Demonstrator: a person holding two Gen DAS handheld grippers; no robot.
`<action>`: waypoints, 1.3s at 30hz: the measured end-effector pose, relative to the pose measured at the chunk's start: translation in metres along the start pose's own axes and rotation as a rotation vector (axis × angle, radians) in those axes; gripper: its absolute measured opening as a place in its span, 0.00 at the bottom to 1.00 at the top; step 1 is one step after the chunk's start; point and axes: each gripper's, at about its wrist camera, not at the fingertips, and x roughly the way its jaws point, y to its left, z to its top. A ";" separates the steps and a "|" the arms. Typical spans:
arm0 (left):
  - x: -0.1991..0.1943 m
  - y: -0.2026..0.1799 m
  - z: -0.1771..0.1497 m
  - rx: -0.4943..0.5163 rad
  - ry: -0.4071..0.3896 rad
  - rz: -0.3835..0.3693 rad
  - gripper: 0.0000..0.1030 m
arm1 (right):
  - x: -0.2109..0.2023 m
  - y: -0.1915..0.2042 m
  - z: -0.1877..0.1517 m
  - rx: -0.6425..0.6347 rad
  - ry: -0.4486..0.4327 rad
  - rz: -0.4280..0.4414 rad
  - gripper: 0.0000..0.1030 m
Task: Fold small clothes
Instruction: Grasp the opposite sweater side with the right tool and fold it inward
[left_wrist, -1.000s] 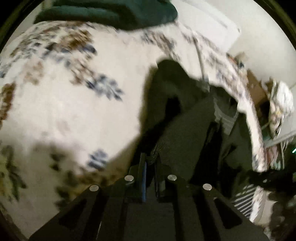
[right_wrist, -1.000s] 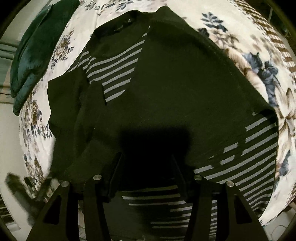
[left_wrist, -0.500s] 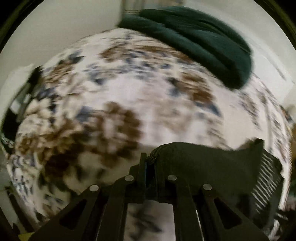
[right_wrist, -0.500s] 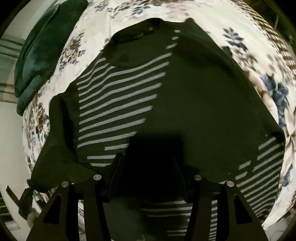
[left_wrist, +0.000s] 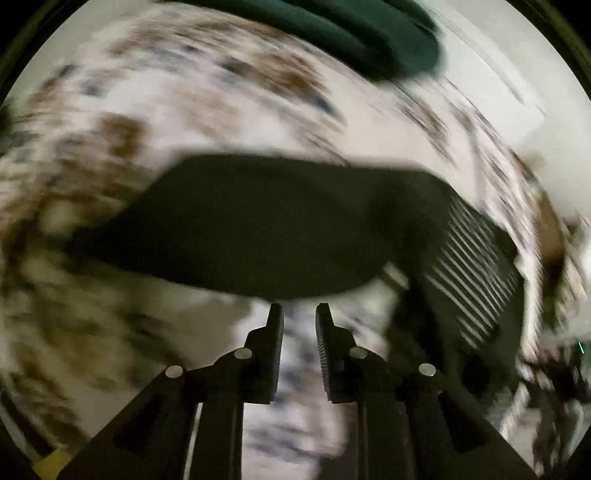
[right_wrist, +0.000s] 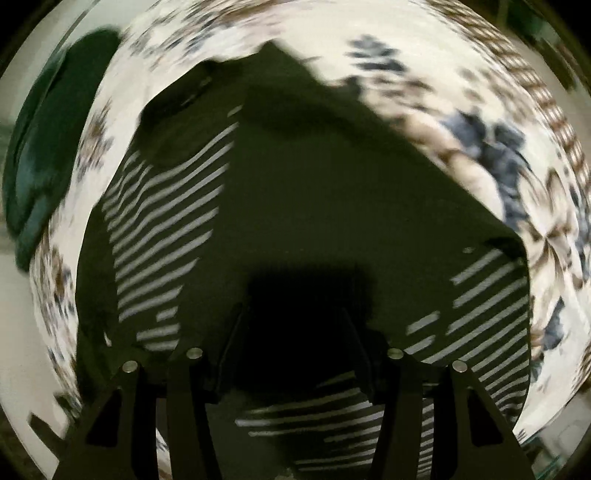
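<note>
Striped garment (right_wrist: 332, 206) on floral bedspread (right_wrist: 424, 55), left gripper (left_wrist: 298, 314) jaws empty

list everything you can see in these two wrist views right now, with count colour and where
striped top: one, dark with pale stripes, spread on the bedspread, partly folded over itself; one sleeve lies stretched out ahead of the left gripper
bedspread: one, white with brown and blue flowers, under everything
green cloth: one, dark green, bunched at the far edge of the bedspread
clutter: blurred, dark, at the right edge of the left wrist view; cannot tell what it is
left gripper: one, black, jaws have just been opening, nothing between them, sleeve just beyond the tips
right gripper: one, black, above the top, fingertips lost in shadow
</note>
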 end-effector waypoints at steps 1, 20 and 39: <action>0.017 -0.020 -0.006 0.032 0.041 -0.026 0.27 | 0.001 -0.008 0.004 0.022 -0.007 0.005 0.53; 0.062 -0.065 -0.008 0.057 0.078 0.005 0.49 | 0.014 -0.112 0.016 0.303 0.028 0.071 0.53; 0.092 -0.134 -0.017 0.238 0.126 -0.083 0.49 | 0.000 -0.170 0.067 0.509 -0.192 0.069 0.18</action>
